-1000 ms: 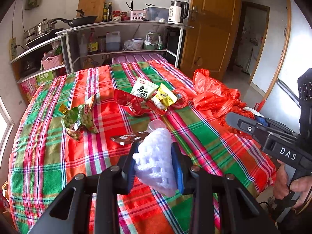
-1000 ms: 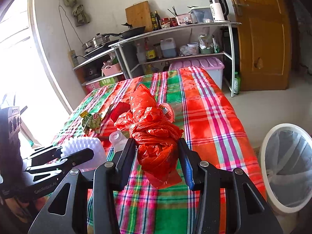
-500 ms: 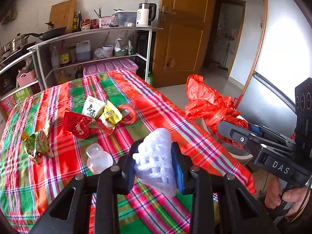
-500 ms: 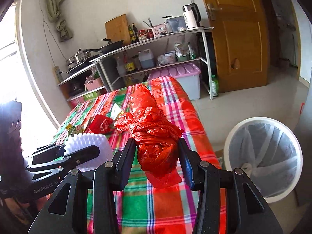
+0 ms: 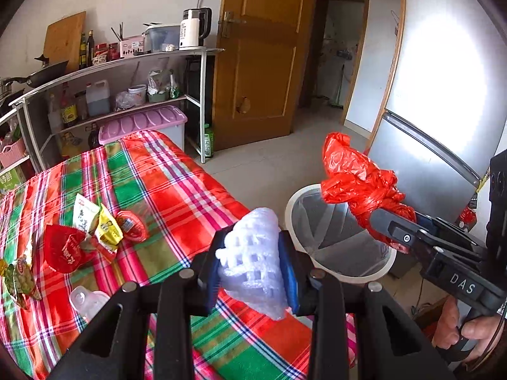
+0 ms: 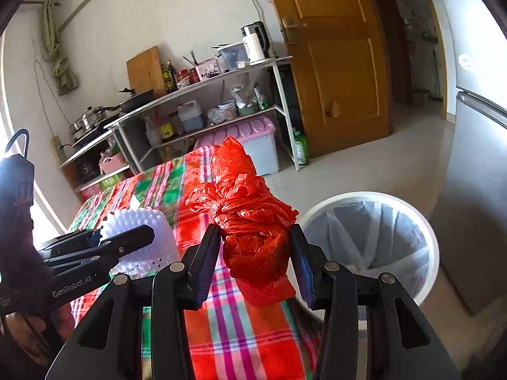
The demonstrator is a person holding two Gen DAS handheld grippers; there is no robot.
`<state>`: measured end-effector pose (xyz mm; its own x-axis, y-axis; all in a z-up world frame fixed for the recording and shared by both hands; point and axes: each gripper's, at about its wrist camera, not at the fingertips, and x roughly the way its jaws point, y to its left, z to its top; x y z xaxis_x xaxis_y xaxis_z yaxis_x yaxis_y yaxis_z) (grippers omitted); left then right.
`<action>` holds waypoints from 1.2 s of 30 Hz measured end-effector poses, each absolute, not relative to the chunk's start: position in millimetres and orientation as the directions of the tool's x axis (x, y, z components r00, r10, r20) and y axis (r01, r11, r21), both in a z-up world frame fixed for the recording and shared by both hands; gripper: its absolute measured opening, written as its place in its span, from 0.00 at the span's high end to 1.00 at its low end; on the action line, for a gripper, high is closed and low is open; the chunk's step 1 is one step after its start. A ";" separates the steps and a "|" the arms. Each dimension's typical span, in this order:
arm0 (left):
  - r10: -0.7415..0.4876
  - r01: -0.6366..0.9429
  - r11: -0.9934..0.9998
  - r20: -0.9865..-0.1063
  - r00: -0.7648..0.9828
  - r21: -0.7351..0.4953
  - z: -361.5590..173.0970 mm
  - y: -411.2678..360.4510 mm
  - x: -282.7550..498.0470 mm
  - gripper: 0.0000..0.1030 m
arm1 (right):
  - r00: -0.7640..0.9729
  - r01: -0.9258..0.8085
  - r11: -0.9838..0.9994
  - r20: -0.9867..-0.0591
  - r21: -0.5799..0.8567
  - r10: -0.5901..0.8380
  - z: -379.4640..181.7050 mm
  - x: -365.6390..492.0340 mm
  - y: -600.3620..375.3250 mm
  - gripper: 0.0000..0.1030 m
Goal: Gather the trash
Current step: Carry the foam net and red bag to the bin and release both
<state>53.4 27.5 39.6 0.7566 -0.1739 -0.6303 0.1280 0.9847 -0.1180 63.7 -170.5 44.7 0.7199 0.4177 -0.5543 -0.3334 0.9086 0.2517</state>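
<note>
My left gripper [image 5: 252,262] is shut on a white foam fruit net [image 5: 253,253], held above the table's right edge; the net also shows in the right wrist view [image 6: 142,237]. My right gripper [image 6: 255,259] is shut on a knotted red plastic bag [image 6: 250,218], held beside the white bin [image 6: 424,231] lined with a clear bag. In the left wrist view the red bag [image 5: 358,183] hangs over the bin [image 5: 332,237]. Snack wrappers [image 5: 95,224], a red packet [image 5: 65,251], a green wrapper [image 5: 19,280] and a clear plastic cup [image 5: 85,300] lie on the plaid table [image 5: 177,190].
A metal shelf [image 5: 126,95] with bottles, a kettle and pans stands behind the table. A pink-lidded bin [image 5: 142,123] sits under it. A wooden door [image 5: 259,63] is at the back, a silver fridge [image 5: 443,126] at the right of the bin.
Both grippers have swung right, away from the table's middle toward the bin, each still holding its item. The bin has come into the left wrist view.
</note>
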 end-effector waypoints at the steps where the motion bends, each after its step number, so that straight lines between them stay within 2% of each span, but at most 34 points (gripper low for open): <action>1: -0.186 0.139 0.983 -0.633 0.752 -0.123 38.5 22.6 57.2 0.66 | 0.725 -0.319 0.914 -0.557 0.252 0.406 44.4 65.0 -176.1 0.56; 18: -0.297 0.266 0.952 -0.675 0.676 -0.152 13.3 -61.3 116.7 0.65 | 0.737 -0.084 0.980 -0.651 0.181 0.184 11.9 88.3 -248.3 0.56; 28: -0.299 0.271 0.949 -0.719 0.627 -0.158 -9.1 -84.8 142.6 0.65 | 0.685 -0.011 0.987 -0.718 0.159 0.123 -19.1 103.1 -270.5 0.56; 36: -0.302 0.289 0.945 -0.739 0.602 -0.151 -19.5 -95.3 147.7 0.59 | 0.641 0.012 0.993 -0.763 0.118 0.083 -35.9 114.1 -273.1 0.55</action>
<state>147.7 -95.3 -19.5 0.6021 -0.3019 -0.7391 0.2892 0.9453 -0.1505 114.1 -273.1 -35.9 0.6410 0.0830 -0.7631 0.0124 0.9929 0.1184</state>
